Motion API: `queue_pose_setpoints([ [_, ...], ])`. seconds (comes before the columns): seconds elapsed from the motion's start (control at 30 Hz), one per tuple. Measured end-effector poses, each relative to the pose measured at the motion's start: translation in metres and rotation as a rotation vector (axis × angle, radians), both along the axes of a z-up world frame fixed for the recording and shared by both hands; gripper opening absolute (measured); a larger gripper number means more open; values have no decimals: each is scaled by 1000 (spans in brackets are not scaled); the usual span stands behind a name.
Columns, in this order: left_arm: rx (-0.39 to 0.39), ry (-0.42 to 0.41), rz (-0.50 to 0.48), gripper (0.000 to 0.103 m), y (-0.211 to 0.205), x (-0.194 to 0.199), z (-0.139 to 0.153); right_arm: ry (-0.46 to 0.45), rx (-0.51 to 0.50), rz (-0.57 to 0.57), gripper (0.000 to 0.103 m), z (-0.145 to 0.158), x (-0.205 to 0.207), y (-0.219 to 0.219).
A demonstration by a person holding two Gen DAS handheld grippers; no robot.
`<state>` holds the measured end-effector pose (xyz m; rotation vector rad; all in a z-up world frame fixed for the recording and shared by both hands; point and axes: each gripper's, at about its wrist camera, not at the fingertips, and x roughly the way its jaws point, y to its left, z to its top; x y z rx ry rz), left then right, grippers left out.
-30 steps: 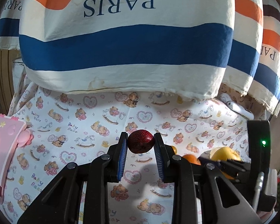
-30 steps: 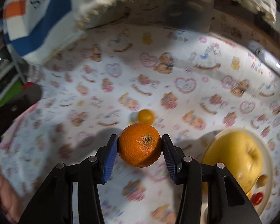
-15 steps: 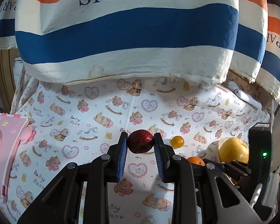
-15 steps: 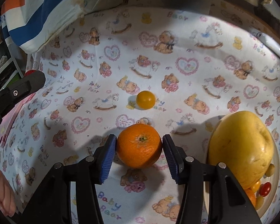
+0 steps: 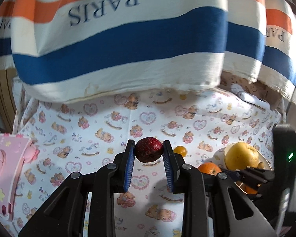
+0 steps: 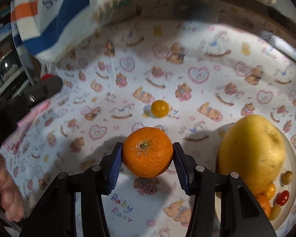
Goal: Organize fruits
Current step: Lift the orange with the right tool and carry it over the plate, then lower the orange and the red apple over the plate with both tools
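Bear-and-heart printed cloth (image 6: 112, 179) covers the desk, with a striped "PARIS" fabric (image 5: 118, 45) hanging over its far edge. My right hand-held gripper (image 6: 147, 157) pinches the orange (image 6: 147, 152) just above the cloth; since a second ago I have carried it nearer to the plate (image 6: 295, 169), which now fills more of the right wrist view, with the pear (image 6: 250, 150) and several cherry tomatoes on it. To me that means the orange is nearly ready to go down with the rest. My left hand-held gripper (image 5: 149, 154) still pinches the dark red fruit (image 5: 149, 151), clear of the cloth; it has only rolled a little. One yellow tomato (image 6: 159, 108) lies loose on the cloth beyond the orange, apart from the plate. A pink toy (image 5: 6, 169) sits at the left edge of the desk.
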<state>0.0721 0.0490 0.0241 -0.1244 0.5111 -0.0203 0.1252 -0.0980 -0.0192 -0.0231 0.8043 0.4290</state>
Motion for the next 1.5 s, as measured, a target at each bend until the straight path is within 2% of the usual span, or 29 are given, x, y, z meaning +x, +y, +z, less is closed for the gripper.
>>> queue_pose_setpoints([
  [0.2,56,-126,-83,27,-27,-27,18,-99,47,-19,52,28,-24,-28],
  [0.33,-26,-151,-207,27,-34,-37,25,-157,74,-5,52,41,-39,-54],
  [0.57,32,-189,-243,27,-52,-48,25,-301,82,-59,52,55,-76,-107],
  [0.7,92,-201,-250,27,-60,-47,20,-333,115,-83,52,58,-88,-137],
  [0.87,118,-210,-273,27,-64,-51,17,-364,123,-122,52,56,-96,-162],
  [0.93,110,-197,-291,27,-66,-49,17,-372,142,-145,52,55,-96,-170],
  [1.03,53,-151,-327,27,-66,-46,18,-364,178,-170,52,56,-93,-181],
  [1.17,89,-144,-352,27,-80,-50,19,-387,179,-203,52,57,-94,-192],
  [1.3,72,-57,-409,27,-102,-41,9,-359,177,-214,52,51,-88,-197],
  [1.37,87,-23,-430,27,-117,-36,3,-341,182,-219,52,49,-85,-199],
  [1.5,86,40,-510,27,-147,-25,-3,-303,223,-230,52,44,-78,-208],
])
